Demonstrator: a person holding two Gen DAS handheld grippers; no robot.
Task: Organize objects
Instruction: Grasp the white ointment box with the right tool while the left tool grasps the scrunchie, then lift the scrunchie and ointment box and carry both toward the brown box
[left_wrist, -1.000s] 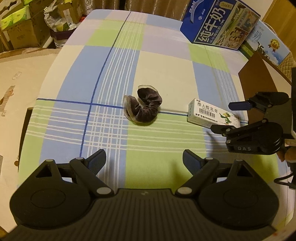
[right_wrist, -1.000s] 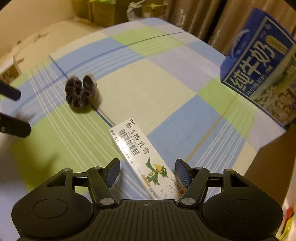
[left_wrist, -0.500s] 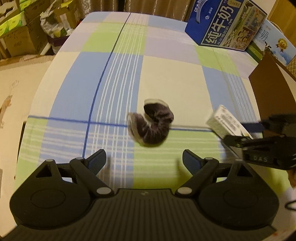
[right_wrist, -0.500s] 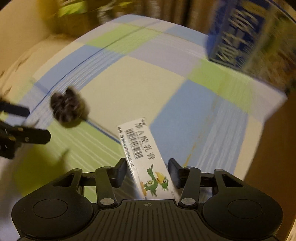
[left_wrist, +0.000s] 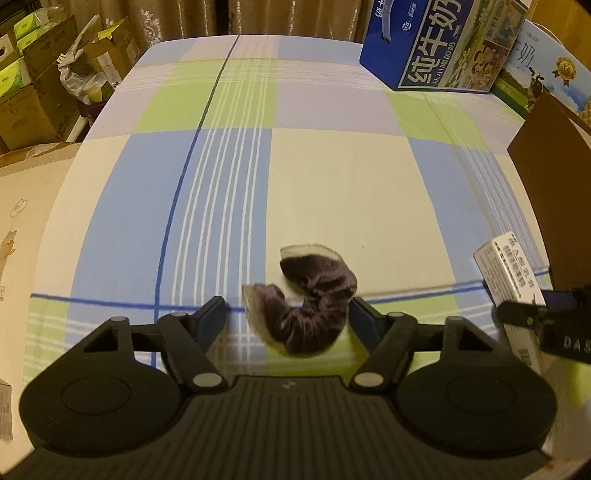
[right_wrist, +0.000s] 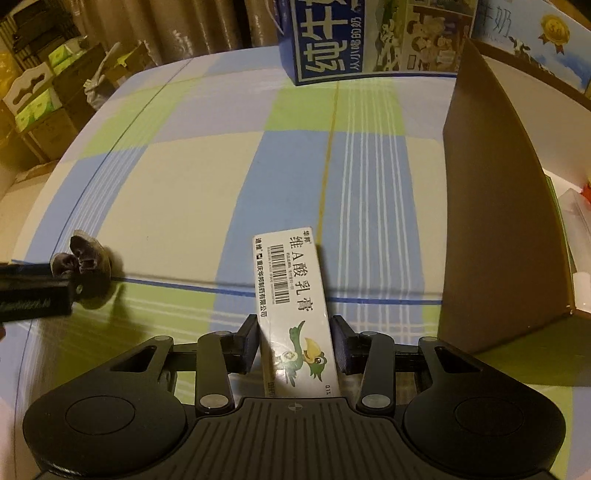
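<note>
Left wrist view: the left gripper has its jaws spread wide to either side of the dark scrunchie, which lies curled on the checked tablecloth. The right fingertip appears to touch the fabric; the left one stands clear, so nothing is gripped. The ointment box shows at the right edge, with the right gripper at it. A blue milk carton stands at the far edge of the table. Right wrist view: the right gripper brackets the ointment box with narrow gaps visible on both sides; whether the pads bear on it cannot be told. A brown open box stands just to the right, a likely destination. Risks: the scrunchie is soft and sits off-centre, so closing may push it sideways or catch only an edge. The ointment box is long and held near one end; a light grip could let it pivot or slip when lifted.
</note>
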